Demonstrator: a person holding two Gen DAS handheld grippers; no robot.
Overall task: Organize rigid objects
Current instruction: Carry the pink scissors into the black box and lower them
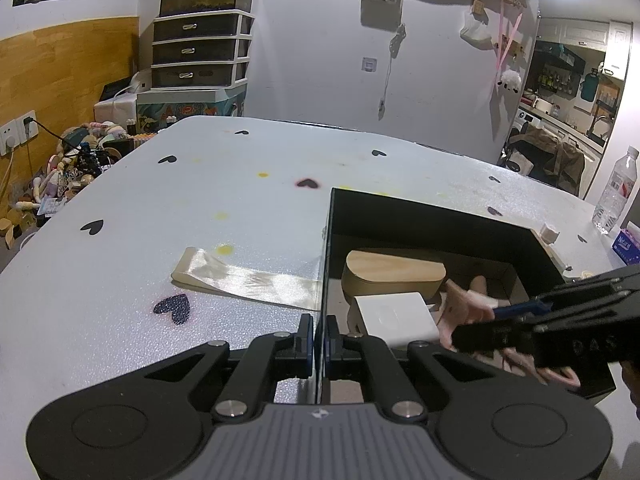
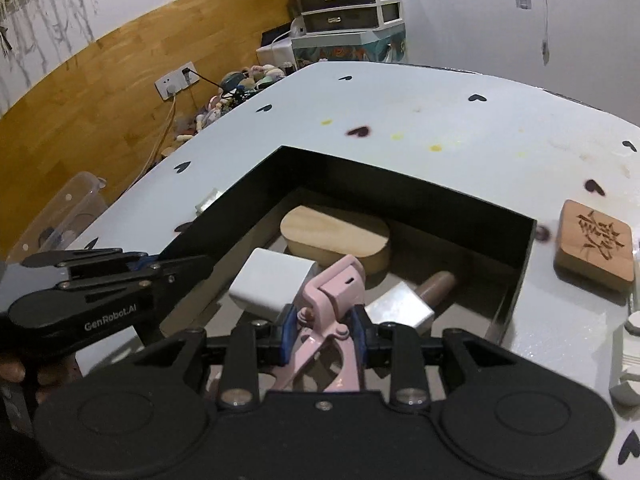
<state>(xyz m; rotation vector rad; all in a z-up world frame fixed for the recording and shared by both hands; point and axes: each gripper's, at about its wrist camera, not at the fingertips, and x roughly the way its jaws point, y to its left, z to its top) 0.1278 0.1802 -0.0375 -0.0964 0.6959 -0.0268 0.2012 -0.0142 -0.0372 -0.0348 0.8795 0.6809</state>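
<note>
Pink hinged tool (image 2: 334, 300) clamped in right gripper (image 2: 324, 330); left gripper (image 1: 319, 340) pinching black box wall (image 1: 323, 264).

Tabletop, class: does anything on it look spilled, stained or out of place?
Yes. Yellow blotches stain the white table, like dried spills. A carved wooden block sits outside the black box.

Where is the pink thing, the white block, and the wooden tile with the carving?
pink thing (image 2: 340, 280), right wrist view, its head.
white block (image 2: 276, 280), right wrist view, top face.
wooden tile (image 2: 596, 242), right wrist view, carved face.
</note>
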